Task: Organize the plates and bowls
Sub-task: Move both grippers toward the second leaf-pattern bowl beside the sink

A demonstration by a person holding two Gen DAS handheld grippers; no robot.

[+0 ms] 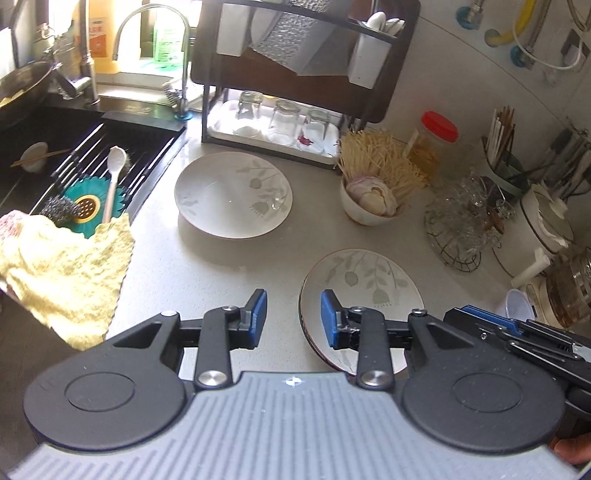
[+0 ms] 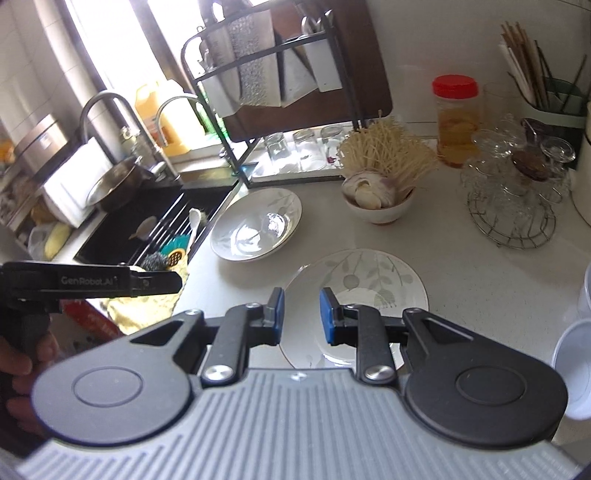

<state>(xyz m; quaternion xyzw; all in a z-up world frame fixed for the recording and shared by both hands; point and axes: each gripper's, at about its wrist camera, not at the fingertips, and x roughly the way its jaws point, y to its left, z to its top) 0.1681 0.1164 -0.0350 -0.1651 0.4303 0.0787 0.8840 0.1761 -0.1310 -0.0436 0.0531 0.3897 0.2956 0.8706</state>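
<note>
Hovering parted and empty over the pale speckled surface (image 1: 236,266), the left claw (image 1: 293,318) and right claw (image 2: 301,315) flank a flat leaf-patterned plate (image 2: 373,277), bare room separating it from the deeper leaf-patterned plate (image 1: 232,194) near the black sink's (image 1: 74,125) edge.

Home kitchen: sink (image 1: 55,147), faucet (image 1: 147,22), dish rack (image 1: 295,74), drying glasses (image 1: 282,122), chopsticks (image 2: 524,62).

Two plates (image 1: 233,194) (image 1: 364,284), one bowl (image 1: 365,210)

Deep plate (image 1: 232,194): white, leaf-patterned, upright near my worktop's sink edge.
Flat plate (image 1: 364,280): same pattern, nearer me.
</note>
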